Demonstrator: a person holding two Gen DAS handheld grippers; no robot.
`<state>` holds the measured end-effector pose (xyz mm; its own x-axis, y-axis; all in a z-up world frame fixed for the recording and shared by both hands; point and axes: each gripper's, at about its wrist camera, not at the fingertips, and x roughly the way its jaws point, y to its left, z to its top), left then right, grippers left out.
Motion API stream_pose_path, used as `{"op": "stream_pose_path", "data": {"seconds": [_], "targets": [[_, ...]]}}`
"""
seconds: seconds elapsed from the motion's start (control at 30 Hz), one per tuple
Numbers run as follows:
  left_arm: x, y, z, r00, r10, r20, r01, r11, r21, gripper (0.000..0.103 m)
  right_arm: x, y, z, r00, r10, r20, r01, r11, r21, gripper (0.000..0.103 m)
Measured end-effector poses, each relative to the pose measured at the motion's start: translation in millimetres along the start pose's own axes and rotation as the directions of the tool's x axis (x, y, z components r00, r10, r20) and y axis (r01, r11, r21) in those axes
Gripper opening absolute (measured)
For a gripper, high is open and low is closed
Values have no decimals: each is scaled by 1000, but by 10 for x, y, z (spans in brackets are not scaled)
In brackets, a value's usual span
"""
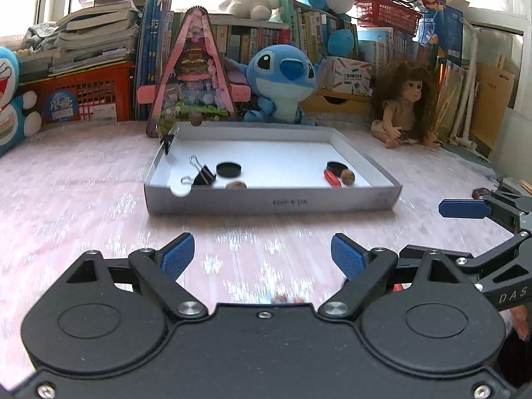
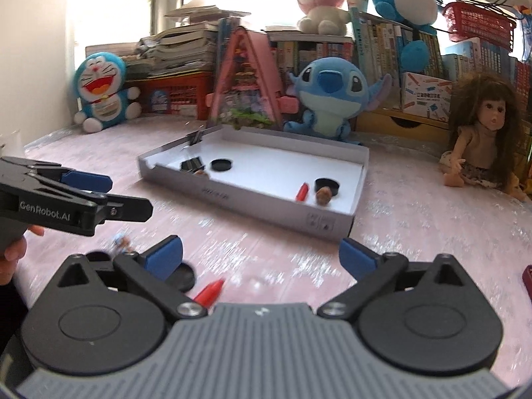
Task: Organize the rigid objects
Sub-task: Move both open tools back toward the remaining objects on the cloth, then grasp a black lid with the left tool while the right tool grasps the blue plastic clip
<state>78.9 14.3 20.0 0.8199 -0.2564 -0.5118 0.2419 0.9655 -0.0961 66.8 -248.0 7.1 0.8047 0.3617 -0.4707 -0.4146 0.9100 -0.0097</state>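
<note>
Left gripper (image 1: 262,252): jaws wide apart, empty, above the worktop's (image 1: 83,199) near edge. Tray (image 1: 272,199), mid-worktop, already holds binder clip (image 1: 202,174), two black caps (image 1: 228,169), nuts, red pen (image 1: 332,178). Right gripper (image 2: 261,257): jaws wide apart, empty; a black cap (image 2: 184,276), red pen (image 2: 210,291) and small figure (image 2: 121,243) remain outside near it.

- A blue Stitch plush (image 1: 282,86) sits behind the tray.
- A long-haired doll (image 1: 404,106) sits to its right.
- A Doraemon plush (image 2: 103,91) sits far left.

The black left gripper (image 2: 99,183) reads "GenRobot.AI" on its side; the black right gripper (image 1: 465,209) shows "DAS".
</note>
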Motion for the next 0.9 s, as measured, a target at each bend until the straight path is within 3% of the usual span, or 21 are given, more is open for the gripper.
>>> {"op": "stream_pose_path", "data": {"seconds": [0.47,0.7,0.9], "targets": [[-331,-124,-463,1000,21,17,-22,999,50,89,-191,315,-403,1000,-18,10,19,994,-108,103],[-345,-127,-575,1000,13,2,-13,998,55,89,-197,356,-493,1000,12,-4,-12,993,-117,103],[-351,-121,-632,1000,25,3,-26,999,48,80,-201,340,-538,1000,11,8,-10,997,-76,103]]}}
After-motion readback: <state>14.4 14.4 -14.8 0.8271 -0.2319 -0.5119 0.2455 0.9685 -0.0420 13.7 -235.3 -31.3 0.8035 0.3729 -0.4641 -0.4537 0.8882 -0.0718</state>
